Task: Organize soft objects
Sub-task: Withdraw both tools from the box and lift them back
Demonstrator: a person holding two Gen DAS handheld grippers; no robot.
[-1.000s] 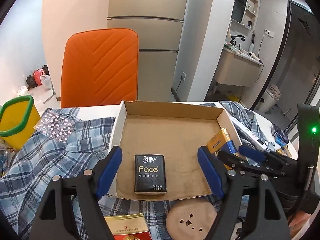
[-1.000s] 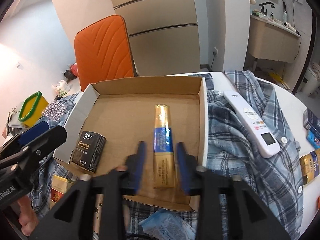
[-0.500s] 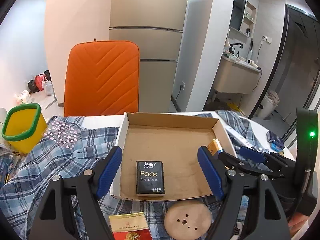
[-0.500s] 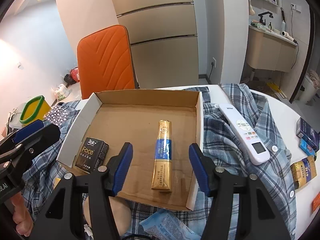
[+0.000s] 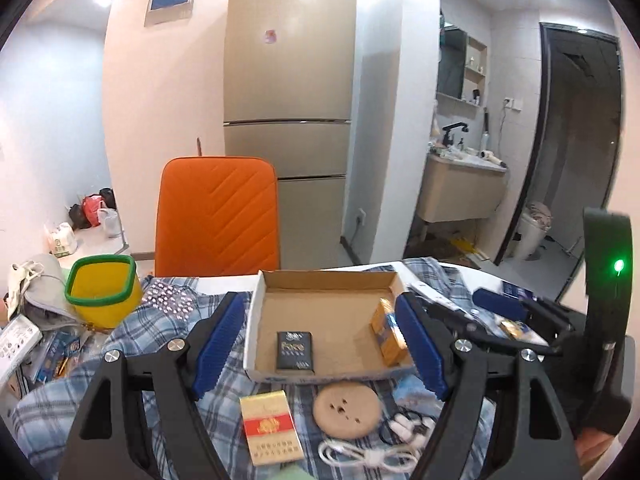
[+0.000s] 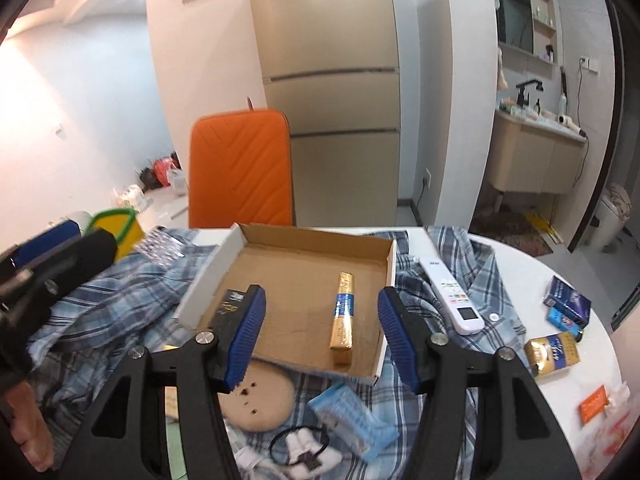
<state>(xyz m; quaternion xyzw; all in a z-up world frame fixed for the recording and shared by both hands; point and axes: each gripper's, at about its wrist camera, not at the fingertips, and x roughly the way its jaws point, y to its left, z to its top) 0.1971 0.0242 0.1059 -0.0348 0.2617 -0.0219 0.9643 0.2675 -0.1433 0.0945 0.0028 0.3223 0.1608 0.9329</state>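
From the left wrist view, my left gripper [image 5: 318,350] stands spread wide and grasping nothing, held above the plaid blue-and-white shirt [image 5: 132,332] spread over the table. The shallow open cardboard box [image 5: 256,312] lies ahead between the blue pads, and in it I see the black tissue packet [image 5: 295,351] near the front wall and the gold-and-blue soft pack [image 5: 386,334] toward the right wall. Closer to me than the box lie a round tan cushion pad [image 5: 347,409] and a red-and-cream carton [image 5: 270,428].

I judge the next step is fetching another soft item, so I would descend squarely over it, pinch its middle gently and keep clear of the shirt folds.

From the right wrist view, my right gripper [image 6: 322,342] is likewise released and empty. The gold-and-blue soft pack [image 6: 343,322] lies lengthwise in the box, between the pads but beyond them. Just beneath the tips, outside the front wall, sit the tan pad [image 6: 258,396] and a light-blue crinkled tissue packet [image 6: 354,418], the nearest candidates.
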